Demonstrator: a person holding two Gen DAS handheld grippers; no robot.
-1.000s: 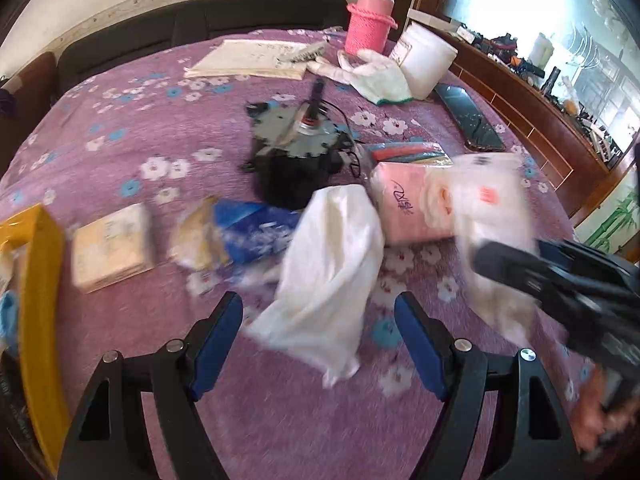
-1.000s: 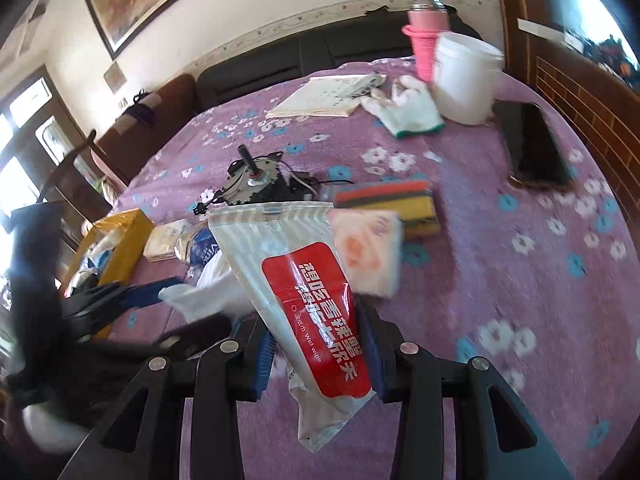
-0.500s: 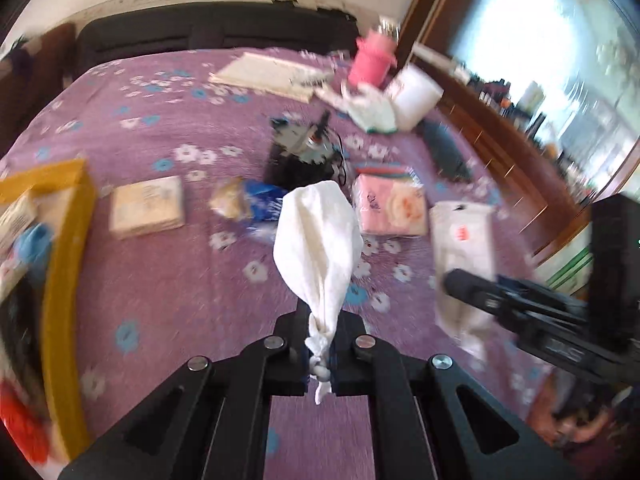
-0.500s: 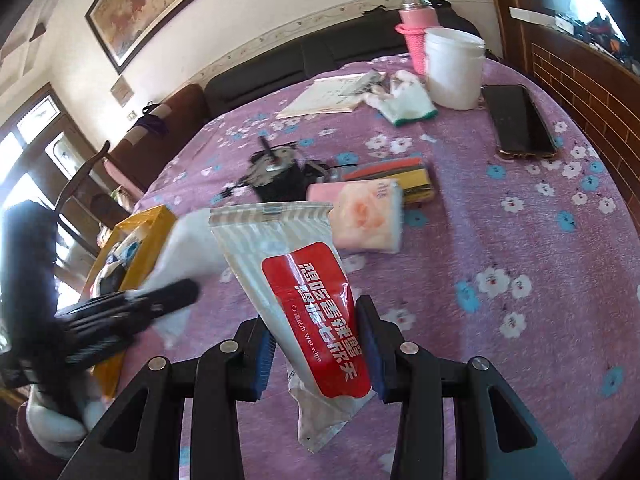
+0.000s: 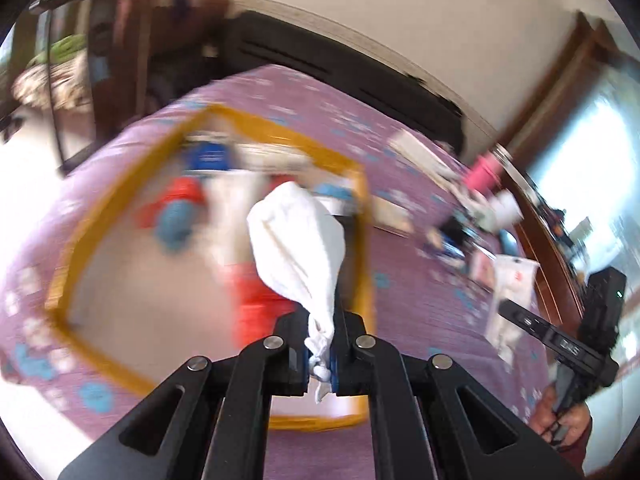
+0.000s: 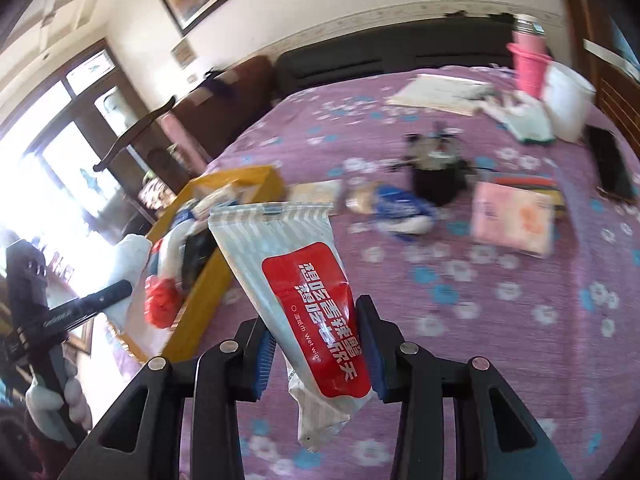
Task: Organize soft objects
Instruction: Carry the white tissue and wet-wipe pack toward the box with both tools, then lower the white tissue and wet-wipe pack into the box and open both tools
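Your left gripper has its fingers clenched on the knotted end of the white cloth, which hangs over the yellow box. Release only once the cloth is inside the rim. Your right gripper grasps the wet-wipe pack, just right of the box; bring it across next. The box holds blurred red, blue and white items.
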